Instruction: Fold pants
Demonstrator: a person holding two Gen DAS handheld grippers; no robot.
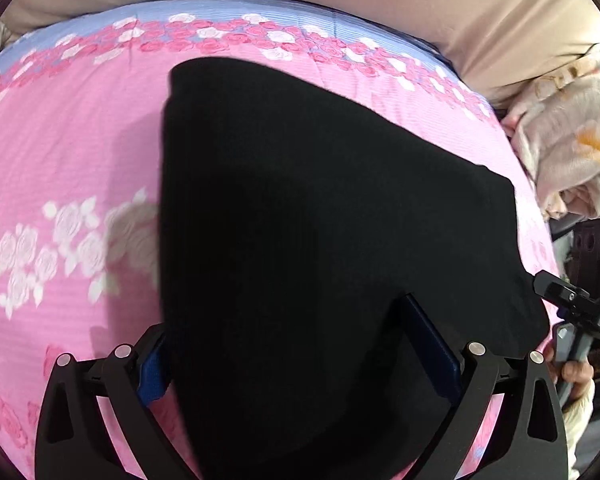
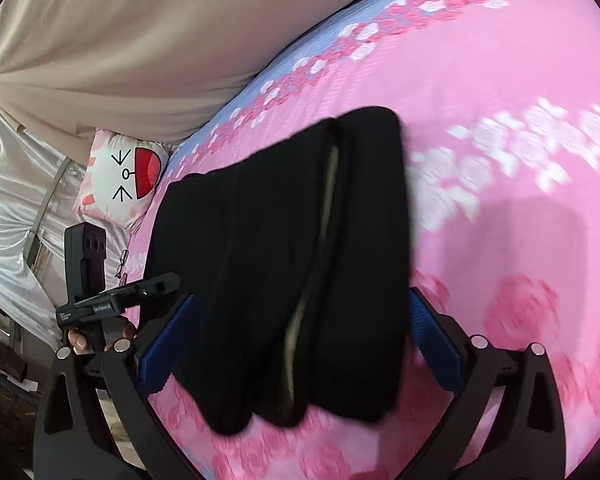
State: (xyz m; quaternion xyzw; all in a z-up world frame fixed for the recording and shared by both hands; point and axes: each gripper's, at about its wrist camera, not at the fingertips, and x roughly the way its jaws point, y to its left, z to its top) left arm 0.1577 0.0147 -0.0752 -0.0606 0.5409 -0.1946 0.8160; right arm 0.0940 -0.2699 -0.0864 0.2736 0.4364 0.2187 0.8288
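Pants (image 2: pixel 284 264), black, lying on pink floral bedspread (image 1: pixel 68 152), already doubled into compact stack of several layers. Nearest in right wrist view: right gripper (image 2: pixel 300 344) spread wide, blue pads either side of stack's near end, no pad seen pressing on cloth; near end droops slightly off bed edge, cloth blurred there. Pale lining strip visible between layers along middle of stack. Left wrist view: left gripper (image 1: pixel 300 360) also spread wide, straddling near part of same dark bundle; right-hand pad lies over fabric, left-hand pad at bundle's edge, no pinch visible. Each tool seen from the other's camera at frame edge, held by a hand (image 1: pixel 576 376). Further out: top surface of bundle flat and smooth, edges roughly squared, far corner reaching toward band of small roses. No loose leg trailing anywhere in either view. Beyond bedspread: cartoon cushion (image 2: pixel 126 176) at bed's corner, crumpled pale floral bedding (image 1: pixel 568 152) beside bed, beige curtain (image 2: pixel 120 48) behind. Judgement: folding essentially done, bundle looks released; remaining, at most, nudging near end fully onto bed or squaring layers. Possible risk: overhanging end slipping and pulling layers apart.
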